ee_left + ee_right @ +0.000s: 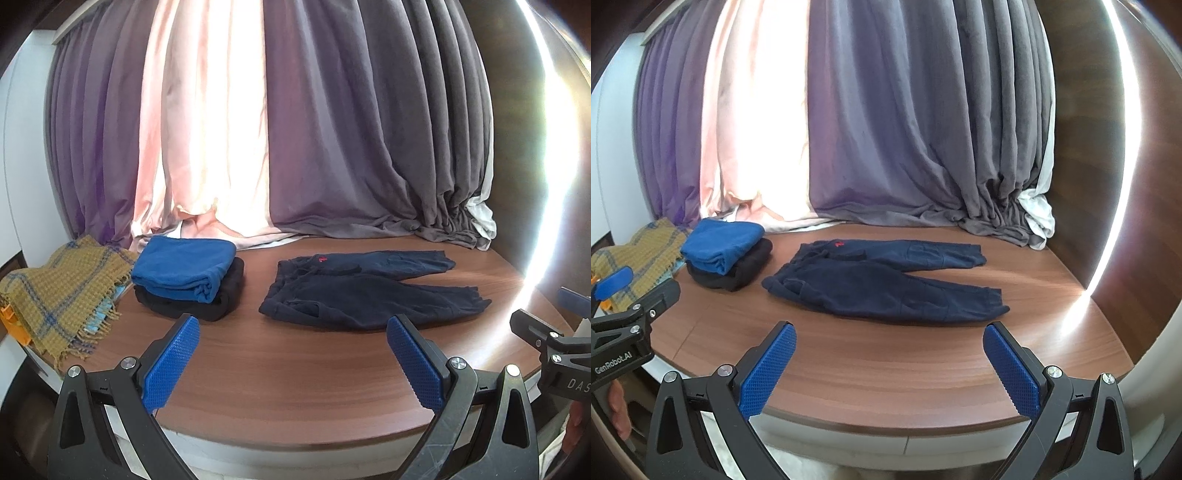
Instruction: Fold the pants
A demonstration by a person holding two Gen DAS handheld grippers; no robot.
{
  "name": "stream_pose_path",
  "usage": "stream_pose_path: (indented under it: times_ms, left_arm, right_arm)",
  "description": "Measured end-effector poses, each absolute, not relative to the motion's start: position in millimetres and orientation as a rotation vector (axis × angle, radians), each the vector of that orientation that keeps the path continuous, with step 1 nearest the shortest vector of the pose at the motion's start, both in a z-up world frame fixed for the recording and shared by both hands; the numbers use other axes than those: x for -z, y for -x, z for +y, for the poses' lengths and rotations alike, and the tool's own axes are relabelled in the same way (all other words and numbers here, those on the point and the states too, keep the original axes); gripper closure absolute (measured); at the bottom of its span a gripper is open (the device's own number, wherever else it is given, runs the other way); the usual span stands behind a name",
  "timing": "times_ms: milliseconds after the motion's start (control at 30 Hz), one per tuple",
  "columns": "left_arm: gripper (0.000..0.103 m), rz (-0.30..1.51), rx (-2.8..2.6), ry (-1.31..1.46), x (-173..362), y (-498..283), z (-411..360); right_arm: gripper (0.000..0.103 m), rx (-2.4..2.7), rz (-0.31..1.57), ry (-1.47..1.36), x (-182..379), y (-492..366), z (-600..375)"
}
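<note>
Dark navy pants lie flat on the brown wooden table, waistband to the left, both legs stretched to the right, a small red mark near the waist. My left gripper hovers open over the table's near edge, short of the pants, with nothing between its blue pads. My right gripper is also open and empty, in front of the pants' nearer leg. In each wrist view the other gripper shows at the frame's side.
A folded blue garment rests on a folded black one left of the pants. A mustard plaid blanket lies at the far left. Grey and pink curtains hang behind, pooling on the table.
</note>
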State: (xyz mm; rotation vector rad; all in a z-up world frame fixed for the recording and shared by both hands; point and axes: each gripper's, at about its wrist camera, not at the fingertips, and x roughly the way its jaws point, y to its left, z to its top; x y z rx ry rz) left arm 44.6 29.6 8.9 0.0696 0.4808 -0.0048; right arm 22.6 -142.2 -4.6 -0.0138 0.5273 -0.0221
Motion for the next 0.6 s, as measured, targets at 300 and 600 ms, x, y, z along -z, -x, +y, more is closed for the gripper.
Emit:
stream_pose_path:
  times_ms: [300,600]
  left_arm:
    - [0.000,0.515,0.025,-0.093,6,-110,38]
    - [0.000,0.579,0.064,-0.105,33,-174,52]
  right_arm:
    - [0.000,0.041,0.567,-0.008,19,-82,-136]
    - [0.000,0.102,0.621,-0.019,42,-141,-124]
